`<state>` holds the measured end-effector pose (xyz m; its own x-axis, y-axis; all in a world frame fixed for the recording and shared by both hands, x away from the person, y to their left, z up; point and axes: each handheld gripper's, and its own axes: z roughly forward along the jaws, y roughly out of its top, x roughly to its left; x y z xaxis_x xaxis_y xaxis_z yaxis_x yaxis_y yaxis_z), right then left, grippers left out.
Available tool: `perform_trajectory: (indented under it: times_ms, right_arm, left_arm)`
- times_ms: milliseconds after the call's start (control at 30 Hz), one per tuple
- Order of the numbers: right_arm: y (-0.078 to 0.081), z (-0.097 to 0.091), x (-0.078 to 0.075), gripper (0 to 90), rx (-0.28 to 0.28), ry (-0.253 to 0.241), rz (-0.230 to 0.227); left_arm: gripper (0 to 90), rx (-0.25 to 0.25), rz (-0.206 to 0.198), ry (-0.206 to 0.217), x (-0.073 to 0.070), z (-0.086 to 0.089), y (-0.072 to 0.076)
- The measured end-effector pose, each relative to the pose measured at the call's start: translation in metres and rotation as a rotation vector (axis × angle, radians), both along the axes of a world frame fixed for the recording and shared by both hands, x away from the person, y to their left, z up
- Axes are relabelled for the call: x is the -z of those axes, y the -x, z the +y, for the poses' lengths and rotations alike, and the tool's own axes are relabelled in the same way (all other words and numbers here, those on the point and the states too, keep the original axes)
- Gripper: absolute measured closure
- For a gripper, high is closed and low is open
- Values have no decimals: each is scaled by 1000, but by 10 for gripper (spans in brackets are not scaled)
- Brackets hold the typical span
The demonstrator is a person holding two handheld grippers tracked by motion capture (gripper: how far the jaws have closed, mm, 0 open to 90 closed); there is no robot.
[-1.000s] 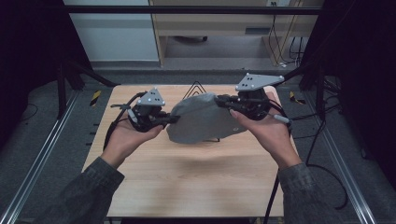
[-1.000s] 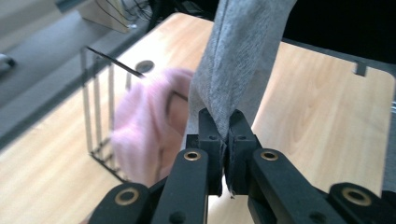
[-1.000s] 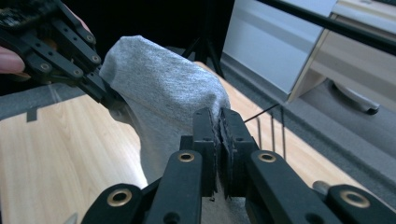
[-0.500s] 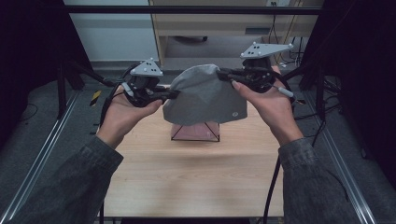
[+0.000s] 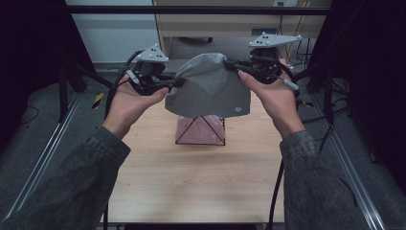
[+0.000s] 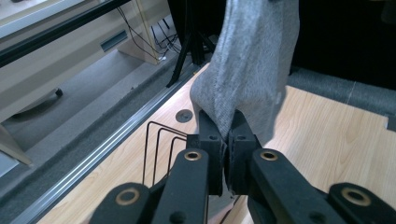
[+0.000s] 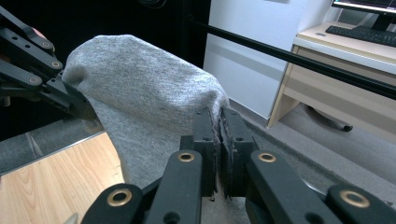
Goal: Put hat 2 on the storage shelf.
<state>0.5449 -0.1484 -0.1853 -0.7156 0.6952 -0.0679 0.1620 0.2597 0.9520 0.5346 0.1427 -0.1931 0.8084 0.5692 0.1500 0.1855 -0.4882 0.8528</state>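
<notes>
Holding a grey cloth [image 5: 208,88] stretched in the air between them, the left gripper [image 5: 178,83] and right gripper [image 5: 231,64] each have jaws clamped tight on one upper edge. It hangs above a wire rack [image 5: 200,130] near the table's [image 5: 191,182] far edge, probably spread so it can hang open and drape evenly.

No text, number or brand can be read anywhere. The grey fabric cover [image 5: 208,88] bears a small round pale mark [image 5: 237,109] near its lower right edge in the high view, too small to make out as a logo or lettering.
</notes>
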Motion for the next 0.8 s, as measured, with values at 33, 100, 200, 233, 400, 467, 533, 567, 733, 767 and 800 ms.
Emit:
perform_trajectory:
  times_ms: [33, 100, 200, 233, 400, 467, 533, 567, 733, 767, 800]
  right_arm:
    - [0, 0, 0, 862, 0, 0, 0]
    - [1, 0, 2, 862, 6, 9, -6]
    - [2, 1, 5, 862, 16, 25, -8]
    - [2, 1, 6, 861, 22, 32, -7]
    - [-2, 3, 4, 862, 37, 33, -11]
    - [-5, 4, 4, 862, 38, 25, -9]
    - [-11, 4, 6, 862, 43, 22, -3]
    - [-13, 3, 7, 862, 46, 18, -2]
    - [-19, 5, 10, 862, 71, -31, -17]
    - [-20, 7, 11, 862, 75, -27, -20]
    - [-21, 9, 12, 863, 92, -12, -21]
  left_arm:
    - [873, 0, 0, 0, 0, 0, 0]
    - [873, -4, -7, -7, 1, -1, -1]
    - [873, -15, -31, -17, 2, -3, -3]
    - [873, -18, -35, -13, 2, -3, -4]
    - [872, -24, -41, 1, 4, -3, -14]
    - [873, -29, -43, 14, 5, -1, -18]
    - [872, -36, -41, 33, 6, 1, -23]
    - [872, -38, -39, 40, 7, 2, -24]
    - [873, -61, -54, 31, 4, 0, -26]
    - [872, -65, -54, 28, 4, -1, -27]
    - [872, -69, -59, 30, 3, -1, -27]
